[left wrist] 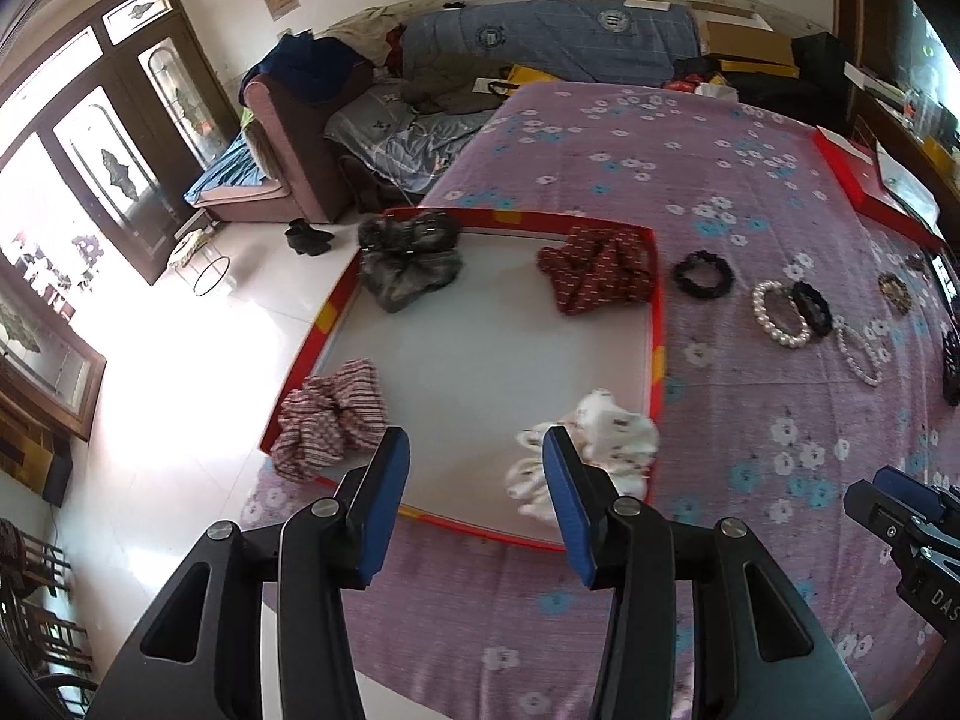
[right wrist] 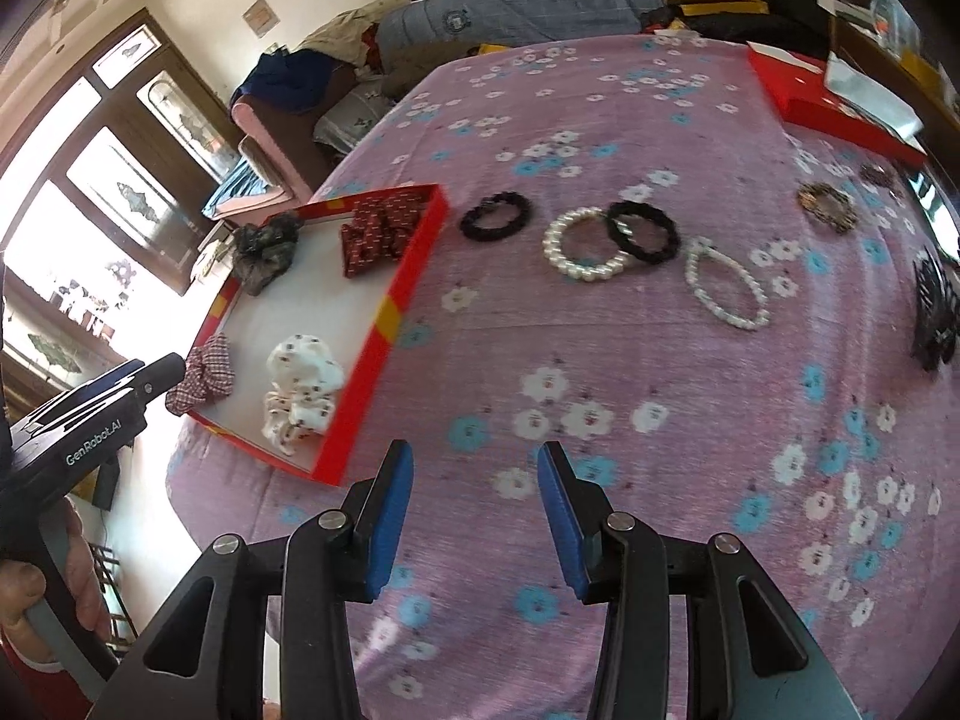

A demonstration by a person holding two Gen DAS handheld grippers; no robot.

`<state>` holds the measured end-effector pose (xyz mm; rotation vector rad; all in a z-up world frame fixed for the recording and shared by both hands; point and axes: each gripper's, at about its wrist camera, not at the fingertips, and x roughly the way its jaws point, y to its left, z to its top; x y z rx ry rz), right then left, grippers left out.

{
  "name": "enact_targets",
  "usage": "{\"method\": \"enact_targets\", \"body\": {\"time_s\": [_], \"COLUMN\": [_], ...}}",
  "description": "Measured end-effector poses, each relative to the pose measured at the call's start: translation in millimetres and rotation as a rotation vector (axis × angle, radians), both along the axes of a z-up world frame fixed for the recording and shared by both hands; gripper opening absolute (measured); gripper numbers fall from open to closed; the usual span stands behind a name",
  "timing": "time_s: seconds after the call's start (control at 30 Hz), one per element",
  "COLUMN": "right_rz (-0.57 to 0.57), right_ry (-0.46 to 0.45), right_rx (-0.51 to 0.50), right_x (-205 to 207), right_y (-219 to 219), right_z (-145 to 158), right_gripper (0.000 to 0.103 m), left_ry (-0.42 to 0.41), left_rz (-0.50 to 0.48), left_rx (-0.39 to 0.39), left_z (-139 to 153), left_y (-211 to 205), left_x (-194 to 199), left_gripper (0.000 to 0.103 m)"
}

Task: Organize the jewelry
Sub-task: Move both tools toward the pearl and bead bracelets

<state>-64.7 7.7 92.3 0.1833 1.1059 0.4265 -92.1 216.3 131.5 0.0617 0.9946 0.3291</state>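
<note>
Red-walled shallow cardboard tray (left wrist: pixel 659 324) holds four fabric scrunchies; the left gripper (left wrist: pixel 477 501) hangs over its near edge, jaws half open, empty.

From the right wrist, the right gripper (right wrist: pixel 475 510), jaws likewise parted and empty, faces the white pearl bracelet (right wrist: pixel 585 245) lying under a black beaded ring (right wrist: pixel 643 232); probably lift the black one first.

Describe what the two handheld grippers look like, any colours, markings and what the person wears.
Both grippers, left and right, have black angular linkage arms with silver pivot bolts and flat blue pads on the fingers. The left one's black body carries white GenRobot.AI lettering and a grey handle. A red sleeve shows at the wrist. No cables are visible.
</note>
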Motion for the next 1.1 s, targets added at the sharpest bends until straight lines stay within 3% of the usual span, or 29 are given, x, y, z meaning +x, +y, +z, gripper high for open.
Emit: {"method": "enact_targets", "body": {"time_s": [0.17, 0.43, 0.7, 1.1], "right_rz": [-0.045, -0.15, -0.209, -0.19], "right_ry": [0.022, 0.071, 0.065, -0.013], "right_rx": [-0.003, -0.001, -0.014, -0.062], "right_x": [-0.4, 1.4, 16.2, 92.0], "right_y": [-30.8, -89.7, -132.1, -127.2], "right_z": [-9.4, -29.0, -38.6, -46.6], "right_gripper": [0.047, 0.047, 0.047, 0.045], "left_ry": [0.009, 0.043, 0.036, 0.119], "left_rz": [-0.031, -0.097, -0.181, -0.222], "left_rx": [-0.025, -0.144, -0.197, -0.38], "left_z": [-4.1, -14.0, -21.9, -82.4], "left_y": [-22.5, -61.3, -101.3, -121.8], "left_x": [7.2, 30.1, 66.5, 163.5], "left_gripper": [0.045, 0.045, 0.045, 0.04]}}
